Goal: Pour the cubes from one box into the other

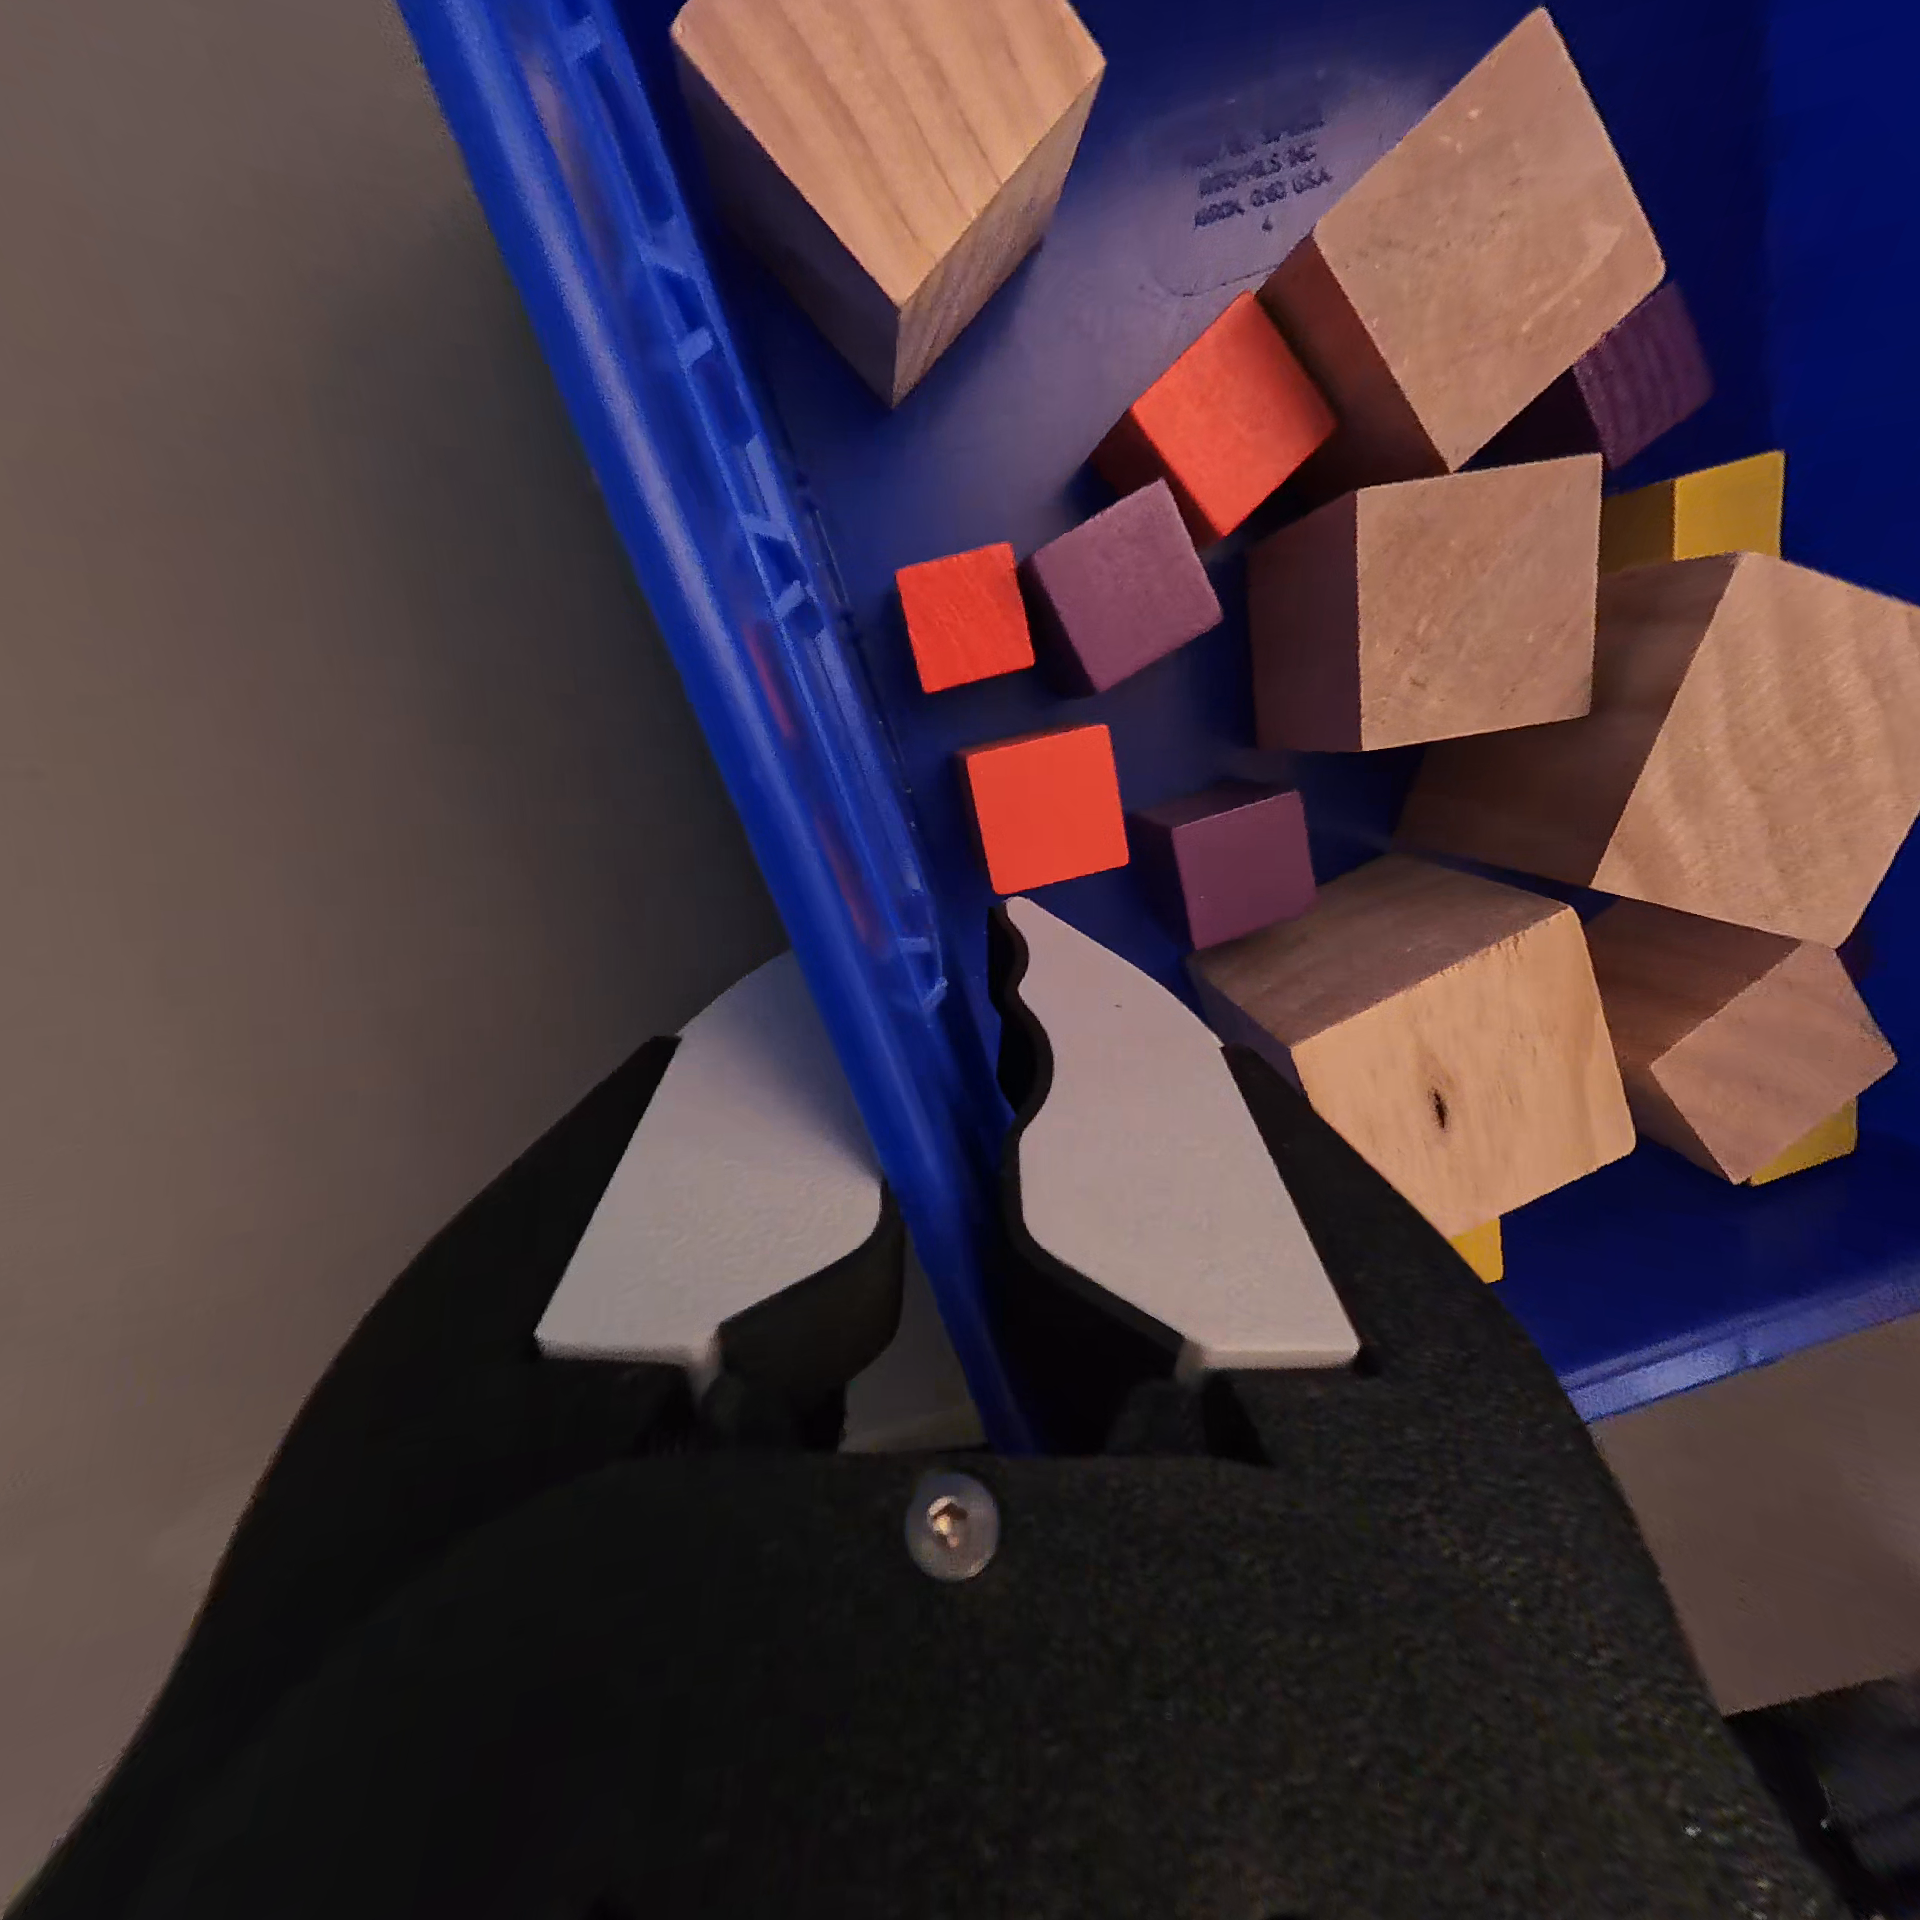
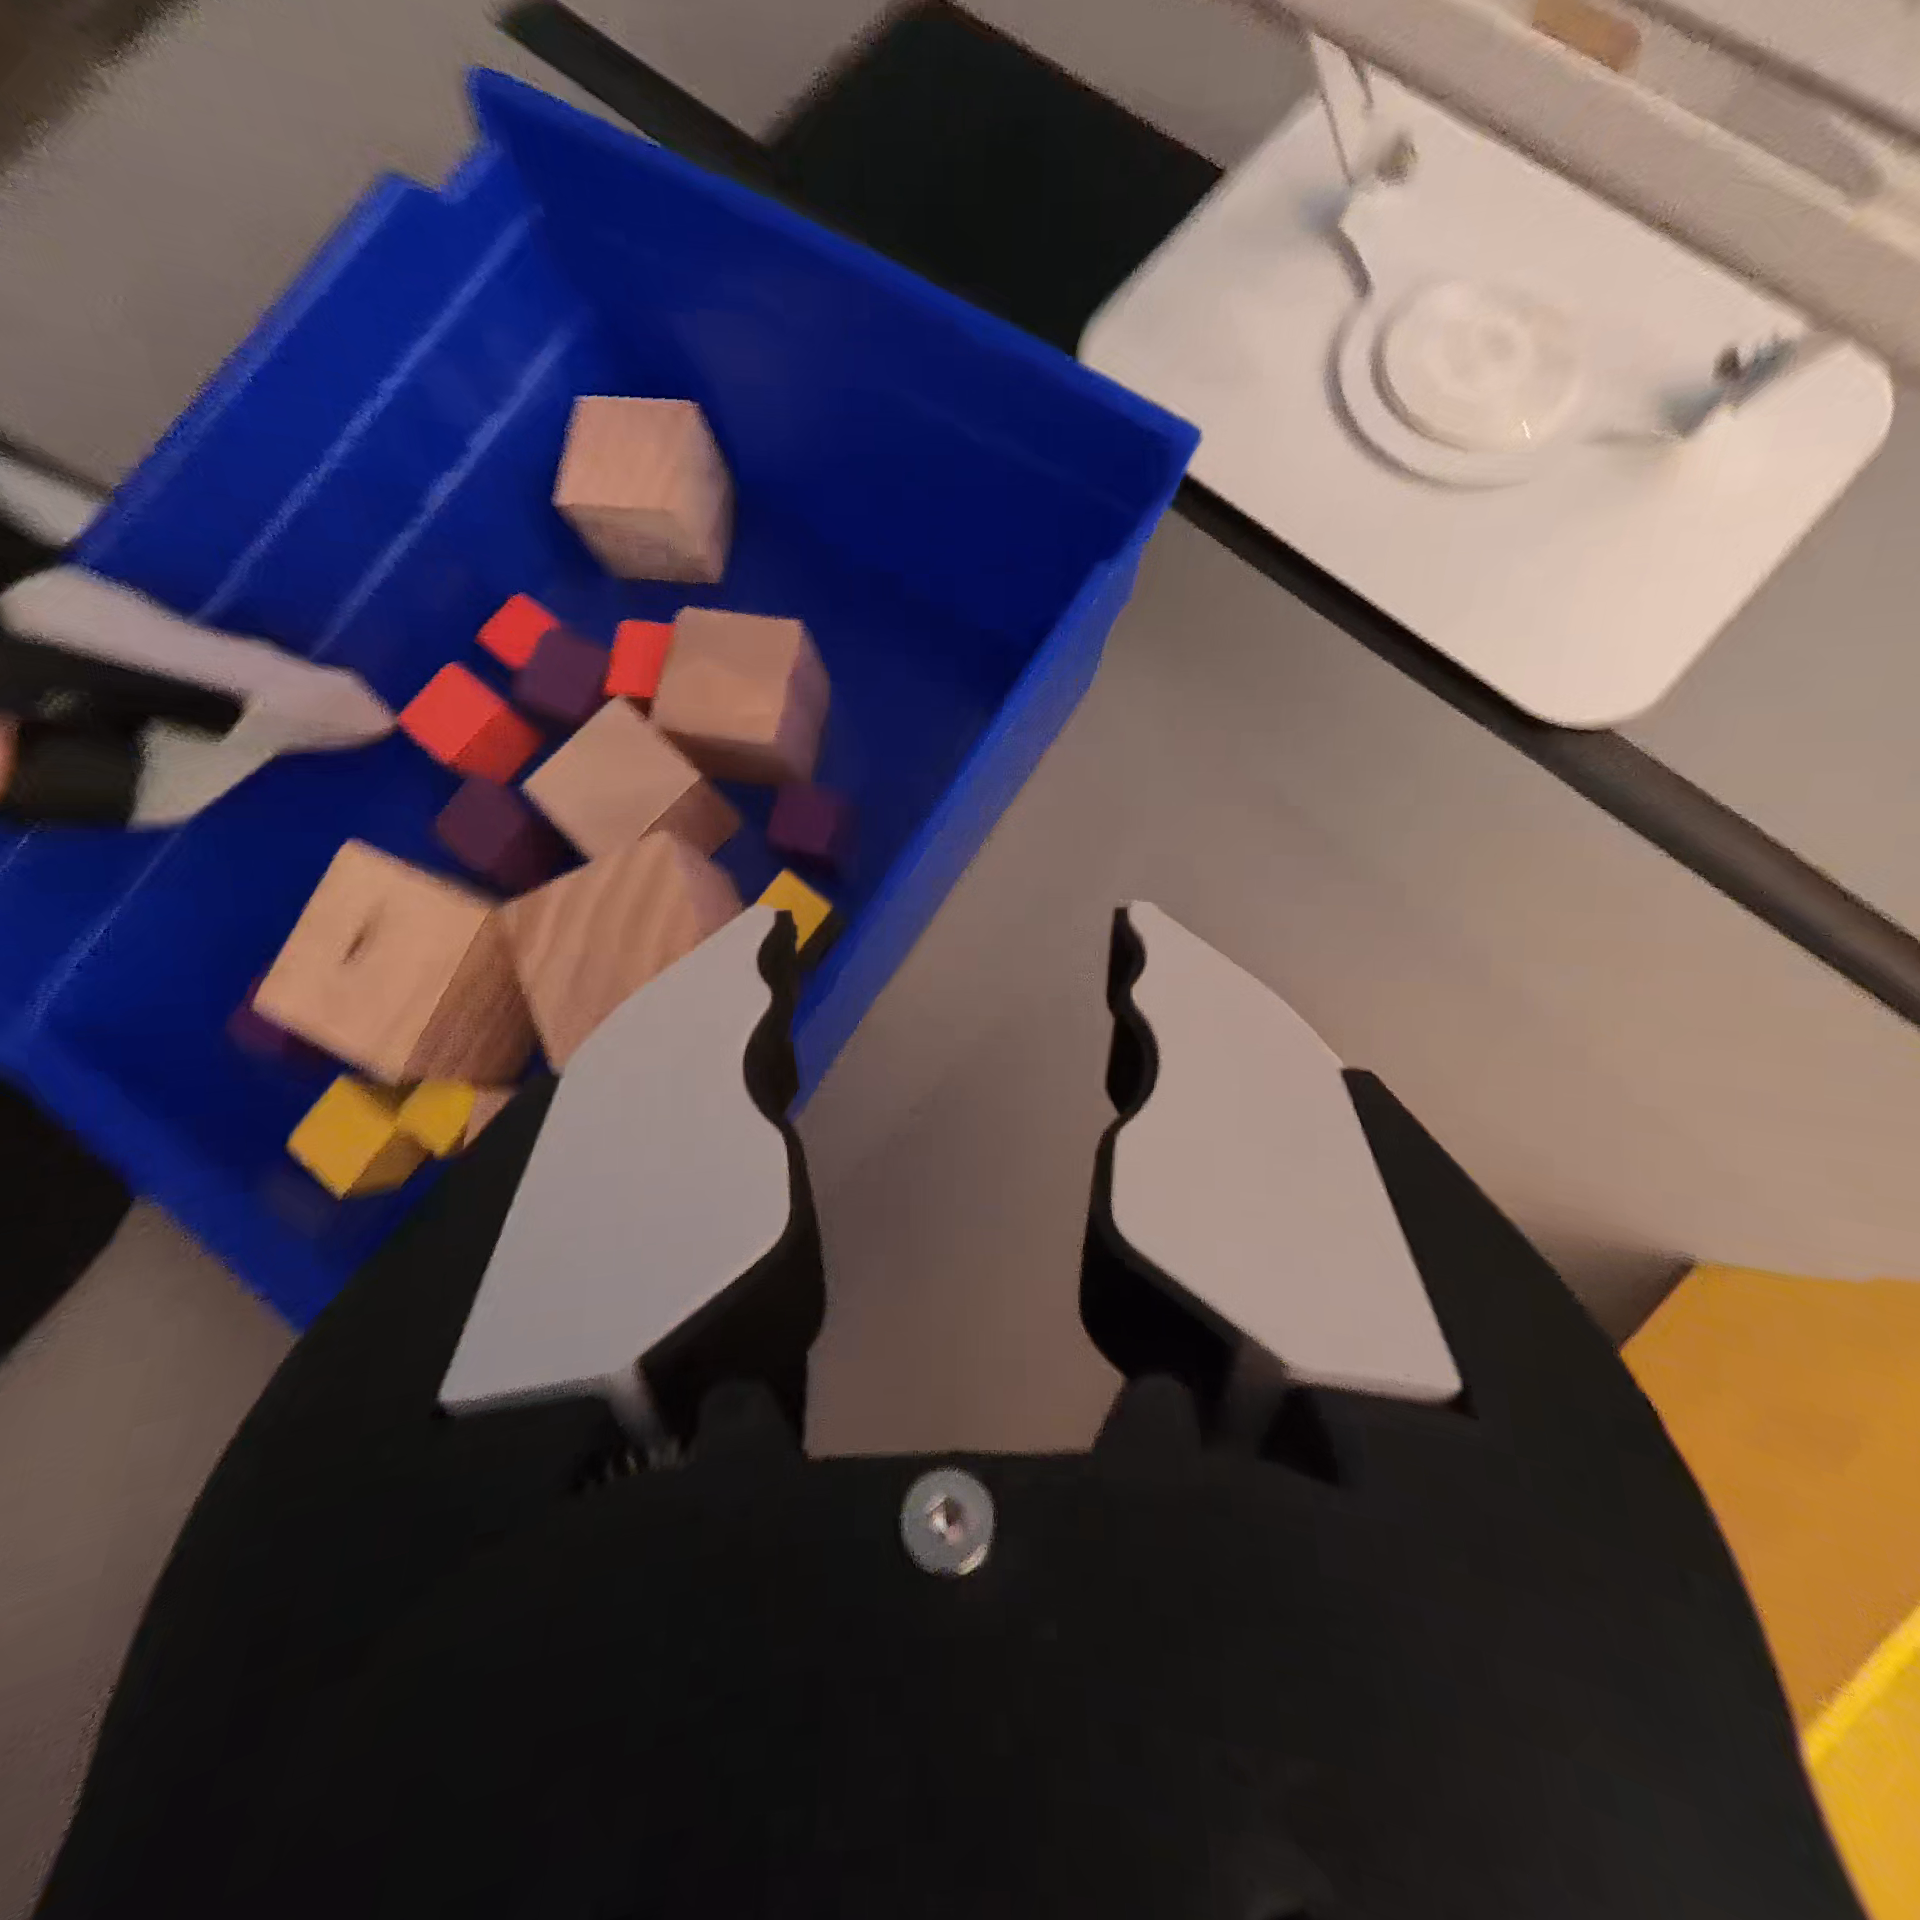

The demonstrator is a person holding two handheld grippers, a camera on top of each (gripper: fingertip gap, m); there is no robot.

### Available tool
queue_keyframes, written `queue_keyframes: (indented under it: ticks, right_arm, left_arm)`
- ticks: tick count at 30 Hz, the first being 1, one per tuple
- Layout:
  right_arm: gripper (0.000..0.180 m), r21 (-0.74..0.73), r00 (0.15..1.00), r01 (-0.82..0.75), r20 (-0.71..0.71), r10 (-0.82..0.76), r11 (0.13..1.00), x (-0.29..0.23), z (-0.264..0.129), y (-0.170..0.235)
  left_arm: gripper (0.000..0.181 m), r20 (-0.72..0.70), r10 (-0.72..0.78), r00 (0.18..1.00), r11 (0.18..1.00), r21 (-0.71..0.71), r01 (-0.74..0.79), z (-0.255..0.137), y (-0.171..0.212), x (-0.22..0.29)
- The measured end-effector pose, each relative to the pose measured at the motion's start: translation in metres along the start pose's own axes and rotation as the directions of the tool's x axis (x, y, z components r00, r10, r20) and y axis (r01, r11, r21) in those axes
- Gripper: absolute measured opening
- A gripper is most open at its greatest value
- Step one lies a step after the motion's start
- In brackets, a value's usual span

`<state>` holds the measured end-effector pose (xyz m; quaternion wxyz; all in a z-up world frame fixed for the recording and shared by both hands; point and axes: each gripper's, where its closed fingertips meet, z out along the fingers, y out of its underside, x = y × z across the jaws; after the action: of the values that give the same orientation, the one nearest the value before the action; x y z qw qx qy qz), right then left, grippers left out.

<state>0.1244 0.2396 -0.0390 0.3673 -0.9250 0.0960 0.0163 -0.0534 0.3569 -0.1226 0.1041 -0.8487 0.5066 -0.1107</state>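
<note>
The left hand-held gripper (image 1: pixel 940 1049) is clamped on the side wall of the blue plastic box (image 1: pixel 727 582), one finger (image 1: pixel 1132 1132) inside just beside the mixed plain wooden, red, purple and yellow cubes (image 1: pixel 1423 603). The right hand-held gripper (image 2: pixel 951 925) hangs wide and empty above the grey desk (image 2: pixel 1299 831), the blue box lying just to its left. A yellow box (image 2: pixel 1808 1475) shows at its lower right, probably the target; beyond, across a dark gap, sits a white square base (image 2: pixel 1507 416).
</note>
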Motion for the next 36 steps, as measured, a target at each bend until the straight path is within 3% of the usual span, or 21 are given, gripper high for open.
queue_keyframes:
  ticks: [4, 7, 8, 10, 12, 22, 25, 31, 36]
  right_arm:
    - [0.065, -0.241, 0.982, -0.184, 0.001, 0.190, 0.953, 0.005, 0.032, 0.021]
    - [0.065, -0.421, 0.976, -0.217, -0.128, 0.179, 0.881, 0.020, 0.045, 0.051]
    - [0.057, -0.454, 0.972, -0.236, -0.130, 0.198, 0.859, 0.019, 0.049, 0.058]
    - [0.028, -0.474, 0.954, -0.291, -0.083, 0.287, 0.831, 0.009, 0.052, 0.058]
    - [0.015, -0.513, 0.955, -0.287, -0.093, 0.280, 0.809, 0.007, 0.052, 0.060]
    - [0.018, -0.634, 0.952, -0.306, -0.203, 0.228, 0.711, 0.008, 0.049, 0.072]
    - [0.007, -0.628, 0.939, -0.339, -0.176, 0.297, 0.700, 0.004, 0.051, 0.071]
    - [0.007, -0.614, 0.934, -0.342, -0.144, 0.326, 0.711, 0.006, 0.045, 0.075]
    - [0.007, -0.578, 0.915, -0.381, -0.124, 0.384, 0.722, 0.025, 0.009, 0.065]
  left_arm:
    - [0.014, -0.009, 0.011, 1.000, 1.000, 0.003, -0.011, 0.003, -0.001, 0.022]
    - [0.013, -0.010, -0.001, 1.000, 1.000, -0.013, 0.001, 0.004, -0.001, 0.029]
    - [0.013, -0.017, -0.009, 1.000, 1.000, -0.016, 0.009, 0.004, -0.001, 0.031]
    - [0.013, -0.011, -0.004, 1.000, 1.000, -0.023, 0.004, 0.004, -0.001, 0.031]
    - [0.013, -0.019, -0.011, 1.000, 1.000, -0.029, 0.011, 0.004, 0.000, 0.032]
    - [0.011, -0.036, -0.001, 0.999, 0.993, -0.116, -0.003, 0.006, 0.006, 0.035]
    - [0.010, -0.024, 0.001, 1.000, 0.991, -0.133, -0.005, 0.006, 0.008, 0.034]
    - [0.008, -0.021, 0.000, 1.000, 0.988, -0.154, -0.004, 0.003, 0.005, 0.044]
    - [0.008, 0.004, 0.061, 0.998, 0.988, -0.145, -0.060, -0.028, -0.020, 0.071]
